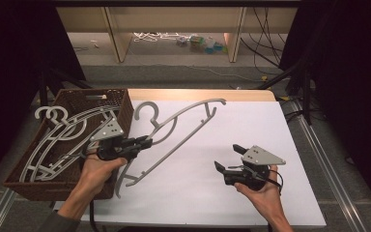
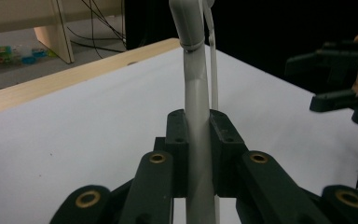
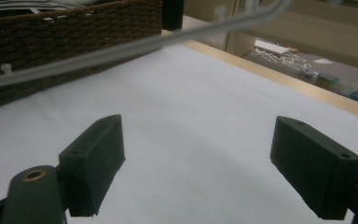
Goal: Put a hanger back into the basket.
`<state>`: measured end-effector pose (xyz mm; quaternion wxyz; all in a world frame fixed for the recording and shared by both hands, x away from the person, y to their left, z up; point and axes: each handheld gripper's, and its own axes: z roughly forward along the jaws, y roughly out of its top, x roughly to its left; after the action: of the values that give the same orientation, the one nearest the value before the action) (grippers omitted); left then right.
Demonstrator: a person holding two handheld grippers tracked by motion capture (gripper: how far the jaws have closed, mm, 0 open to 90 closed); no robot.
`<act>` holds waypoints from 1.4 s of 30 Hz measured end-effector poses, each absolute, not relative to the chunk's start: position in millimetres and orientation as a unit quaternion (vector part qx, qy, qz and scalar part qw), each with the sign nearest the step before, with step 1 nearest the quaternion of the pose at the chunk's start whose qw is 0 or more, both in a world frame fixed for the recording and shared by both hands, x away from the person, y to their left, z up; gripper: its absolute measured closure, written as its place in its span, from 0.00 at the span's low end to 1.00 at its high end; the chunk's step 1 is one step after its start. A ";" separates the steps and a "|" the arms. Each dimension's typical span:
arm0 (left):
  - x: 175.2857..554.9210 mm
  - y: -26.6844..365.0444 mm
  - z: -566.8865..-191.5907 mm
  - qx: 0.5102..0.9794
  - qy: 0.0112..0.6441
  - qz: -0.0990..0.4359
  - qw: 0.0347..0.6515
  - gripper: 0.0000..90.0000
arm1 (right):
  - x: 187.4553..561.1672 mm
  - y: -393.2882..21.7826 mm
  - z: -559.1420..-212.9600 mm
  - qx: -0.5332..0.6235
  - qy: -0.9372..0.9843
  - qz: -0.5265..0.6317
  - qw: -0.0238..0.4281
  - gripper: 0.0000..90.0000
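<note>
Left gripper (image 1: 146,143): jaws clamped on grey hanger (image 1: 183,126), near the table's (image 1: 251,121) left edge | Hanger: slants from front left toward the back middle, beside the basket (image 1: 72,99) of hangers | Right gripper (image 1: 226,157): jaws wide apart, nothing between them, near the front right.

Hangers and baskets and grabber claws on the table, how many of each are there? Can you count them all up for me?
Grey hangers: 3, one clamped in the left gripper, two in the basket
Brown woven basket: 1
Grippers: 2, the left gripper and the right gripper, open
Total: 6
</note>
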<state>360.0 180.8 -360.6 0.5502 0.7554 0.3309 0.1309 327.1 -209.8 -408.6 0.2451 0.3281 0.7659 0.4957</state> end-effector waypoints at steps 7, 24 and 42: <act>348.3 198.9 -332.3 0.736 0.337 0.110 0.576 0.88 | 316.5 -215.1 -412.2 0.328 0.760 0.506 0.241 0.20; 352.4 245.3 -291.5 0.721 0.358 0.145 0.575 0.88 | 308.6 -219.9 -418.2 0.328 0.758 0.509 0.243 0.19; 368.9 277.5 -279.7 0.708 0.393 0.163 0.563 0.88 | 308.5 -219.8 -421.7 0.331 0.758 0.507 0.243 0.19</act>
<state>368.9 277.5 -279.7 0.5634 0.7084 0.3929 0.1625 308.5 -219.8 -421.7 0.2433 0.3305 0.7578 0.5072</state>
